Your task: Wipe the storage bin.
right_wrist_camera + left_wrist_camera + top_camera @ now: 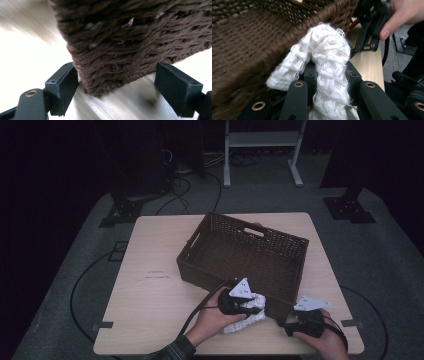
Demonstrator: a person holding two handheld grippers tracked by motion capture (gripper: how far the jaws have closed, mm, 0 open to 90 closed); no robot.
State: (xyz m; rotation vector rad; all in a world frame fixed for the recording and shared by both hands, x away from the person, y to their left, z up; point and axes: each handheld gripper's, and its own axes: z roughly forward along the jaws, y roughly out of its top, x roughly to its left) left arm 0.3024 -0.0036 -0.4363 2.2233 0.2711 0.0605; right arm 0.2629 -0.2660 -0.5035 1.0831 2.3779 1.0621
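Plainly, left gripper clamps the white knitted cloth; right gripper gapes around the basket corner (no readable writing).

— How do the hands sit?

— Both come in from the near edge. The left hand wraps its left gripper, which points right and slightly away, its jaws clamped tight together.

— And the other?

— The right hand holds the right gripper at the near right, aimed left and away, its jaws standing wide apart.
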